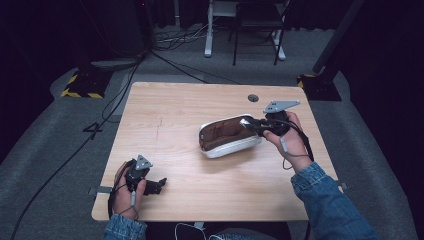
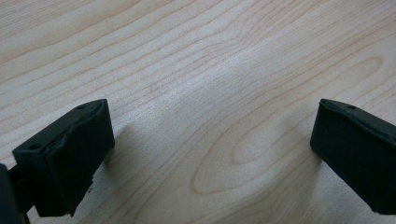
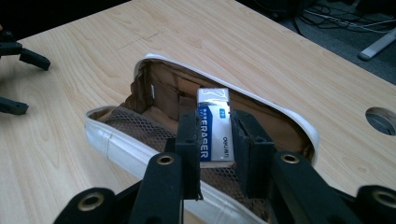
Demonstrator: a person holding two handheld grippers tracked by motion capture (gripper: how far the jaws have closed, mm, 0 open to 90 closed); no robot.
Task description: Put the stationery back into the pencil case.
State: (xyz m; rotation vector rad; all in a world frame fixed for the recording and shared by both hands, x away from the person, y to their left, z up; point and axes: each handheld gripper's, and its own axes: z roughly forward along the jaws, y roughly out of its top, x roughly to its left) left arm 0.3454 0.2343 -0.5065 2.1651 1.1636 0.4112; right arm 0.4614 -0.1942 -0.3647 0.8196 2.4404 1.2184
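The right tongs (image 3: 214,140) pinch an eraser (image 3: 214,129) just over the open white pouch (image 3: 112,144), which lies mid-table (image 1: 165,115). If the grip loosens early, the eraser could catch the pouch's rim and drop outside. The right gripper view reveals the eraser's label; the high view places the left tongs (image 1: 159,185), spread and empty, well left of the pouch.

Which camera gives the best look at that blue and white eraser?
The right gripper view: the blue and white eraser sits close, label readable, clamped in the right gripper over the open white pouch. In the high view it is too small to make out.
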